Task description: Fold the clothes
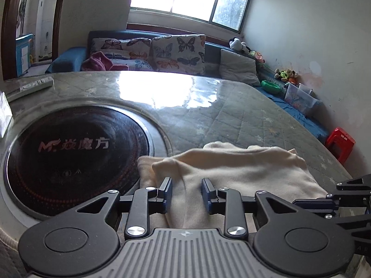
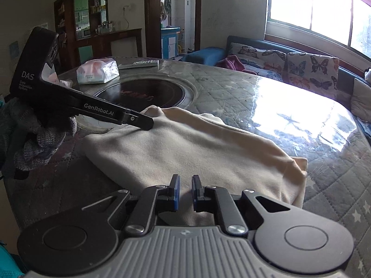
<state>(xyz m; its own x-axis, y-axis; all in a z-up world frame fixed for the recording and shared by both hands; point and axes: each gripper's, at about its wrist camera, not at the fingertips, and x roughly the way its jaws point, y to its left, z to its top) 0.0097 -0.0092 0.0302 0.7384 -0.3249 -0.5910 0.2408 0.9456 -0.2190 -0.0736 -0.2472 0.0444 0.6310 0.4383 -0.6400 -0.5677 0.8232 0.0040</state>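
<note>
1. Right wrist view: round table (image 2: 266,97) with a quilted cover under clear plastic filled most of the frame; a sunken black hotplate (image 2: 148,92) sat at its centre.
2. Cream garment (image 2: 185,148) lay on the near part of the table, just beside the hotplate rim, already doubled over into a rough block. Its right end showed stacked layers with a lower edge sticking out.
3. Step, as I read it: mid-fold. Both tools were at the cloth's near and left edges, so I'd judge a fold was being set up or flattened, not finished.
4. Next move probably calls for getting both grips onto a matching edge and carrying it over evenly. The left end looked lumpy and would need flattening first.
5. Left gripper (image 1: 186,193) was partly open in the left wrist view, blue pads (image 1: 168,194) clear of each other, cloth lying under and between them. No pinch visible; I'd call it open, resting over the garment's left end. From the right wrist view its tip touched the cloth top near the hotplate side.
6. Right gripper (image 2: 185,191) was nearly closed at the near hem, with a thin gap between the pads. Cloth sat directly below the pads; whether a fold was pinched, I couldn't tell.
7. Tissue pack (image 2: 97,71) and remote (image 2: 139,64) sat far across the table, well apart from the work.
</note>
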